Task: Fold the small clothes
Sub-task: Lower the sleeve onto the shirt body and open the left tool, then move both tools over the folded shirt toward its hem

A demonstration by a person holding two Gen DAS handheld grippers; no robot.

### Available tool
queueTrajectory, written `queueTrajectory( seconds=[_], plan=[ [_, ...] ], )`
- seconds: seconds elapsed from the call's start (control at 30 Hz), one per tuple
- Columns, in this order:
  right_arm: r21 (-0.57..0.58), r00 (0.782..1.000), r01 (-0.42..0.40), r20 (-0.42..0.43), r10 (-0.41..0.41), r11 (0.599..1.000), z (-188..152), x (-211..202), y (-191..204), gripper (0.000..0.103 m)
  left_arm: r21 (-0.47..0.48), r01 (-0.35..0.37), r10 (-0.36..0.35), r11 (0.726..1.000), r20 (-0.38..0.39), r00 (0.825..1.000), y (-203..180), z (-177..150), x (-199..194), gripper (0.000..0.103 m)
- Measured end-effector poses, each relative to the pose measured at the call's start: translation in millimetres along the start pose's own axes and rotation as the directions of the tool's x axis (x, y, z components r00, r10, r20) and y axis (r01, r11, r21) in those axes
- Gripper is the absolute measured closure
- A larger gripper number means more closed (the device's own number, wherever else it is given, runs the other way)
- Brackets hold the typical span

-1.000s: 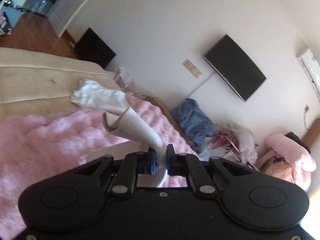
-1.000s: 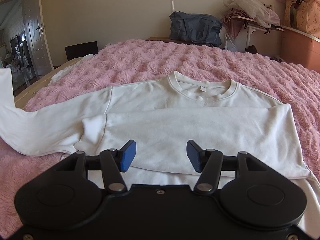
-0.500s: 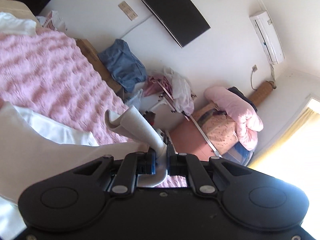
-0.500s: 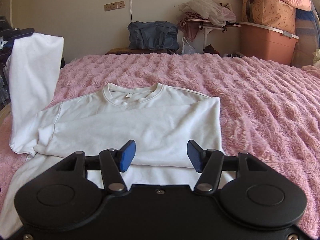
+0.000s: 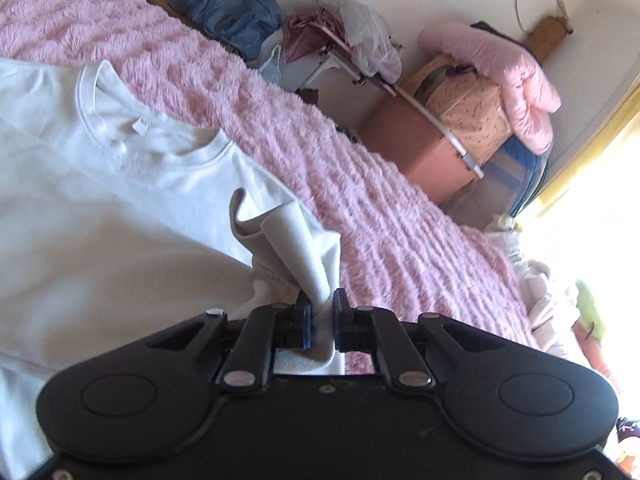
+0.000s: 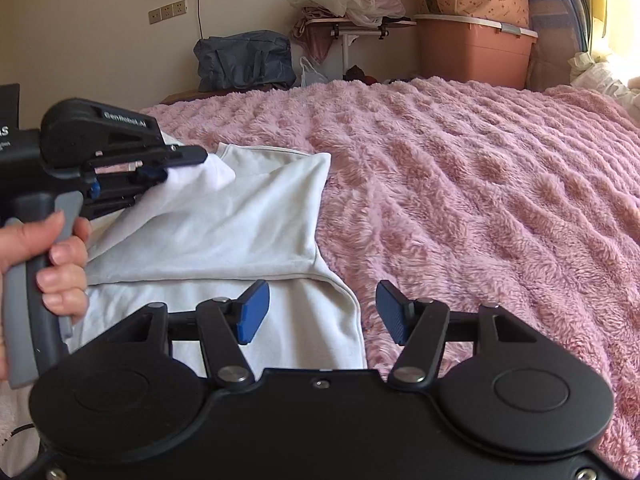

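A white long-sleeved top (image 5: 120, 184) lies flat on the pink fluffy blanket (image 5: 360, 208), neckline toward the far side. My left gripper (image 5: 322, 316) is shut on the cuff of its sleeve (image 5: 288, 248), which now hangs over the top's right edge. From the right wrist view the same gripper (image 6: 176, 164) sits at the left, held by a hand (image 6: 60, 256), with the sleeve (image 6: 224, 216) draped across the body. My right gripper (image 6: 320, 312) stands open just above the top's right hem edge (image 6: 340, 320), nothing pressed between its blue pads.
Beyond the bed stand a blue bag (image 6: 244, 60), a small table heaped with clothes (image 6: 352, 4) and a pink storage bin (image 6: 472, 52). The blanket (image 6: 500, 184) stretches bare to the right. A bright window lies at the far right.
My left gripper has carried the sleeve from the far left side across and down over the top. My right gripper has swung rightward to the top's right edge, still open.
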State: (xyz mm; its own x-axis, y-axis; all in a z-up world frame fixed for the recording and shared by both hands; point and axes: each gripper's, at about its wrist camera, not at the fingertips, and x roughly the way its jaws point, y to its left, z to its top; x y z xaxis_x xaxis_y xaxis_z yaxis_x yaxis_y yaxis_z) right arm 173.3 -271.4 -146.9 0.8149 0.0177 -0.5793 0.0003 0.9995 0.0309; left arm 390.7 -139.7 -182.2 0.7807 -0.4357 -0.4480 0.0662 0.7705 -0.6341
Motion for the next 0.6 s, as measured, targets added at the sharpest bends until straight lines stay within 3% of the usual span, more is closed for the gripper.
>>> queueTrajectory(
  seconds=[0.1,0.2,0.27,0.43,0.53,0.6],
  plan=[
    [0.011,1.000,0.012,-0.005,-0.012,1.000,-3,2,-7,0.042,0.010,-0.024,0.024,1.000,-0.061,0.998,11,-15,22,0.091],
    [0.025,1.000,0.013,-0.013,-0.012,1.000,-5,3,-10,0.042,0.026,-0.042,0.045,0.999,-0.128,0.991,11,-24,36,0.069],
    [0.025,1.000,0.014,-0.012,-0.013,1.000,-5,3,-9,0.042,0.037,-0.017,0.022,0.999,-0.121,0.992,10,-22,27,0.069],
    [0.000,0.999,-0.020,0.033,0.020,1.000,11,9,-1,0.044,0.087,0.040,-0.037,0.995,-0.044,0.998,18,9,-38,0.063],
    [-0.055,0.992,-0.119,0.027,0.121,0.991,28,27,9,0.064,0.143,0.008,-0.012,0.990,0.025,1.000,42,31,-89,0.060],
    [-0.069,0.988,-0.152,0.020,0.154,0.986,38,43,14,0.064,0.150,-0.054,0.046,0.987,0.058,0.997,66,46,-118,0.059]
  ],
)
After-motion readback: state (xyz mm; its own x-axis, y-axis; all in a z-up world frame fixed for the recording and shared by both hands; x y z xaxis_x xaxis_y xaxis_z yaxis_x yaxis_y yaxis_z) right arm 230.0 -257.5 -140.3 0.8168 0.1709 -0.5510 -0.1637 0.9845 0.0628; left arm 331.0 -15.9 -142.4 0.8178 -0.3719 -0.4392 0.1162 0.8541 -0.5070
